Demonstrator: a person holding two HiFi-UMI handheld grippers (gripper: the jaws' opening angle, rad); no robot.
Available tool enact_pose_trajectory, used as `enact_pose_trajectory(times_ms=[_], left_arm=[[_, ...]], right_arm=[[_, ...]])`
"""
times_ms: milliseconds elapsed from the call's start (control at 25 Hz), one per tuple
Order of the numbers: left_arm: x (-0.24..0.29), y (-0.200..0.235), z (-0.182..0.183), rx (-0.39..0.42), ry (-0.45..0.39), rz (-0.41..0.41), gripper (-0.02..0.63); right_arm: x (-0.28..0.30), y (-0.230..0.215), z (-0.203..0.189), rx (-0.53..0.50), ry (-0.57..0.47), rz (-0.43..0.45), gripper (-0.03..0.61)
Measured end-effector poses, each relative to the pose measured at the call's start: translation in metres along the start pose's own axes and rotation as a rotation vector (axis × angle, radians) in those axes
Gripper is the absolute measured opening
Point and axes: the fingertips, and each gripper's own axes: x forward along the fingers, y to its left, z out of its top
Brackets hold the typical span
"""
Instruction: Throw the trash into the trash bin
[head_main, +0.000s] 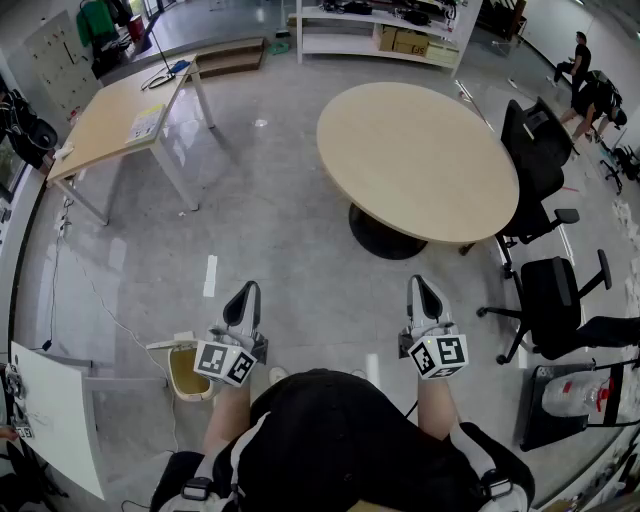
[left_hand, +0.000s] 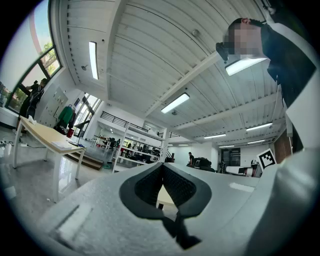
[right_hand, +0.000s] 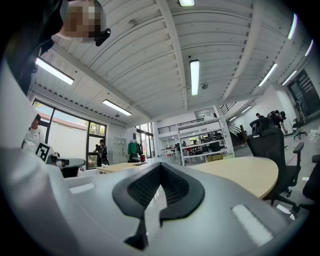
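Closest beneath my head camera is the operator's black shirt (head_main: 335, 440), with both forearms reaching forward from it. The left gripper (head_main: 245, 290) and the right gripper (head_main: 422, 284) are held side by side over the grey floor (head_main: 280, 210), well apart from each other and roughly level. In the left gripper view the two dark ribbed pads meet at their tips with only a narrow hollow behind them, so those jaws are together on nothing. The right gripper view shows the same: its jaws are closed pad to pad and grip no object.

The trash bin (head_main: 182, 378) stands on the floor just left of the left hand, near the person's feet. It is a small open container with a pale rim and a beige inside. In the head view its right edge is covered by the left gripper's marker cube. I cannot tell what, if anything, lies inside it.

A short white strip (head_main: 210, 276) lies on the floor ahead of the bin. Beyond the right gripper is a round wooden table (head_main: 415, 160) on a dark base, with black office chairs (head_main: 555, 295) to its right. A rectangular desk (head_main: 120, 125) stands further off at the left. White shelving (head_main: 370, 25) lines the far wall.
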Motion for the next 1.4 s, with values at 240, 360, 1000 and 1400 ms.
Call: enact_pose_trajectory(times_ms=[240,360,1000,1400], left_arm=[[0.011,-0.01,0.006,-0.013,0.008,0.003,0.0],[0.012,-0.008,0.001,-0.012,0.001,-0.006,0.0],[0.053,-0.059,0.0,-0.036,0.017,-0.091,0.0],[0.115,-0.161,-0.039,-0.06,0.067,-0.282,0.0]], right_arm=[[0.002,-0.009,0.002,-0.007,-0.004,-0.002,0.005],[0.001,-0.012,0.007,-0.012,-0.017,-0.008,0.005],[-0.023,-0.042,0.022,-0.01,-0.065,-0.038,0.005],[-0.107,-0.13,0.029,-0.018,-0.092,-0.223,0.005]])
